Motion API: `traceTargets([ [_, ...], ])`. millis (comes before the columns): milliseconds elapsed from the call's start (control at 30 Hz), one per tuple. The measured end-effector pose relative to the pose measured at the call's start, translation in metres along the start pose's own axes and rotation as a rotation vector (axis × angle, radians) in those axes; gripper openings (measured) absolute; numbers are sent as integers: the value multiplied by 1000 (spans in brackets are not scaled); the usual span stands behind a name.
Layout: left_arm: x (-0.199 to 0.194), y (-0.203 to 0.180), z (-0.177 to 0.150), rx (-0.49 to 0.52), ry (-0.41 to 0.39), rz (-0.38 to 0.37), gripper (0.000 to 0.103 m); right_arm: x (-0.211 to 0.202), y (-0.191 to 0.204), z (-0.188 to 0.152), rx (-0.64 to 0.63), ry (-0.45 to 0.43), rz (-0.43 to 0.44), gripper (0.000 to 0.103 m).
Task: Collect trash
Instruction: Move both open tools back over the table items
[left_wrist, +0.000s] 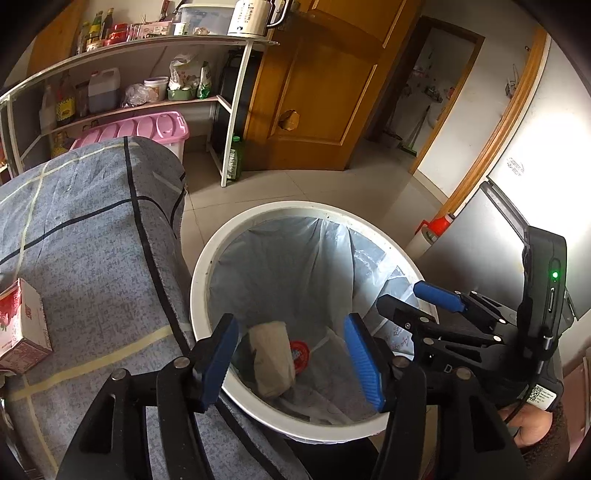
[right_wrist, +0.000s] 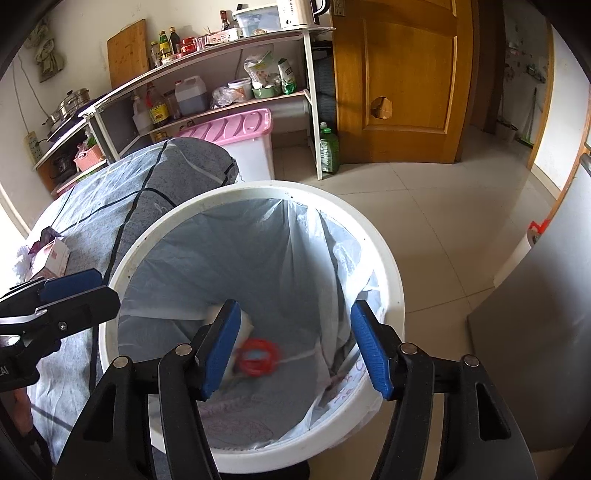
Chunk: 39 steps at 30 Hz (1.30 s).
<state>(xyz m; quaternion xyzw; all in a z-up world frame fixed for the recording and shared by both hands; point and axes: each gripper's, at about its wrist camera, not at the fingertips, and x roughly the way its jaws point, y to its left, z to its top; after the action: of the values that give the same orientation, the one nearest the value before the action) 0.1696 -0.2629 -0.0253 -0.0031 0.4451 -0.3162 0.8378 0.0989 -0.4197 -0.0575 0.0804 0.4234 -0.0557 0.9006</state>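
Bench (left_wrist: 92, 251) under a grey checked cloth fills the left of both views, and a white bin (left_wrist: 201, 280) with a pale liner stands on the tiled floor just beside its edge. Behind them a shelf (left_wrist: 147, 48) carries bottles, a jug and a white kettle, with a pink-lidded box (left_wrist: 147, 127) underneath and a wooden door (left_wrist: 314, 92) to the right. Both tools hang over the bin's mouth, pointing steeply down into it. The left tool (left_wrist: 291, 356) has its blue pads spread with nothing between them; the right tool (right_wrist: 297, 347) is likewise spread and empty, and it shows in the left view at the bin's right rim. At the bottom of the bin lies a crumpled brown paper bag (left_wrist: 271, 360), its long axis running roughly from the far side toward the camera, directly below the left tool's gap. Touching it on the right is a small round red lid (left_wrist: 300, 353), blurred in the right view; its print cannot be read. A red-and-white carton (left_wrist: 22, 328) lies on the bench, well apart from both tools, its lettering too small to read.
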Motion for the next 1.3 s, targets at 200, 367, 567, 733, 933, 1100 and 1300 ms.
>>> traceTargets([
  [200, -23, 7, -2, -5, -43, 34, 59, -17, 8, -1, 15, -43, 16, 63],
  [367, -57, 21, -10, -21, -101, 78, 59, -36, 26, 2, 9, -103, 41, 63],
  [567, -99, 53, -25, -80, -168, 179, 60, -49, 66, 3, -35, -134, 105, 63],
  [733, -132, 85, -41, -136, -213, 243, 60, -50, 103, 5, -78, -140, 158, 63],
  [933, -167, 128, -65, -216, -240, 348, 60, -43, 149, 5, -142, -133, 224, 63],
  [1100, -188, 164, -81, -283, -252, 420, 62, -36, 181, 5, -192, -122, 269, 63],
  [1300, -202, 201, -93, -358, -247, 422, 63, -22, 216, 9, -275, -107, 358, 63],
])
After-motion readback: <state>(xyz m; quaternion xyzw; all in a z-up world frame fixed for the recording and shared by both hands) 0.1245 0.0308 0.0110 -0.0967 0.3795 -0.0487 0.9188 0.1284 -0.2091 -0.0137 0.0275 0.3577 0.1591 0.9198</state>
